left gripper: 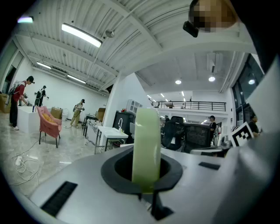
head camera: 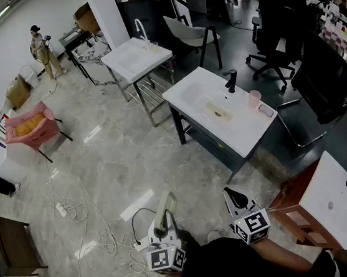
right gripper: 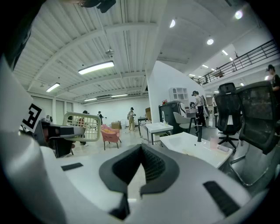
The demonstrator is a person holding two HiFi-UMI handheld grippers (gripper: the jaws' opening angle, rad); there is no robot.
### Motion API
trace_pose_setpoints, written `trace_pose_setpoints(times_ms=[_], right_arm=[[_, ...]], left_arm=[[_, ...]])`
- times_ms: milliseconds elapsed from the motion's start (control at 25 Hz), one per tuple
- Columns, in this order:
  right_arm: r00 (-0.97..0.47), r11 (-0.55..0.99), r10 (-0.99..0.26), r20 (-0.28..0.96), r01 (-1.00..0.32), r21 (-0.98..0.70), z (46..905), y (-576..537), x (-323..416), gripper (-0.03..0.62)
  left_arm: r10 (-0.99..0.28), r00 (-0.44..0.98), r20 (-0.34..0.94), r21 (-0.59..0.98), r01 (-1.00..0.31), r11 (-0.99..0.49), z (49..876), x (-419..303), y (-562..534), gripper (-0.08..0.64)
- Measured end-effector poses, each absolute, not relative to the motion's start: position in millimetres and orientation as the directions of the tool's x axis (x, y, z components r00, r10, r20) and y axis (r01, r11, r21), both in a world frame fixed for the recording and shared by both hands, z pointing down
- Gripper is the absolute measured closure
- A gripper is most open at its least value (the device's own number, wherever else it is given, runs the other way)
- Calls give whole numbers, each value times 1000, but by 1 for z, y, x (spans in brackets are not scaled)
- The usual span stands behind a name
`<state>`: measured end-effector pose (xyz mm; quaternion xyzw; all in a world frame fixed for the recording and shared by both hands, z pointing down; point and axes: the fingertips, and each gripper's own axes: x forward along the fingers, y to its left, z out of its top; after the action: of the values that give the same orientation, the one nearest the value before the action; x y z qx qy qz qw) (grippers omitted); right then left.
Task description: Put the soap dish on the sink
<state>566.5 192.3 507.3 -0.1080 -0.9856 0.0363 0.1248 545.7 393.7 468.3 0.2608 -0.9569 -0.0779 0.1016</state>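
Observation:
My left gripper (head camera: 163, 225) is shut on a pale green slotted soap dish (head camera: 167, 206), low in the head view. In the left gripper view the dish (left gripper: 146, 144) stands edge-on between the dark pads. From the right gripper view, the same dish (right gripper: 81, 125) shows at the left as a grid. My right gripper (head camera: 231, 195) is shut and empty, beside the left one. A white sink (head camera: 220, 107) with a black faucet (head camera: 232, 80) stands on a dark frame well ahead of both grippers, and the sink (right gripper: 197, 146) shows to the right in the right gripper view.
A pink cup (head camera: 254, 98) stands on the sink's right end. A second white sink (head camera: 135, 56) stands farther back, a third (head camera: 335, 199) on a wooden cabinet at my right. Cables (head camera: 75, 209) lie on the floor at left. Black office chairs (head camera: 278, 21) stand behind.

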Motion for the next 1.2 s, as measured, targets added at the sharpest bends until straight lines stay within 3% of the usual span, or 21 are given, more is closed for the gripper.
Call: trace_pose_setpoints(times_ms=[640, 1200], right_arm=[[-938, 970, 214, 273, 171, -173, 515, 187, 518, 594], [-929, 985, 162, 331, 136, -102, 520, 209, 339, 594]], left_arm=[[-484, -863, 148, 221, -448, 866, 479, 475, 409, 543], [-564, -808, 169, 215, -529, 821, 493, 297, 419, 543]])
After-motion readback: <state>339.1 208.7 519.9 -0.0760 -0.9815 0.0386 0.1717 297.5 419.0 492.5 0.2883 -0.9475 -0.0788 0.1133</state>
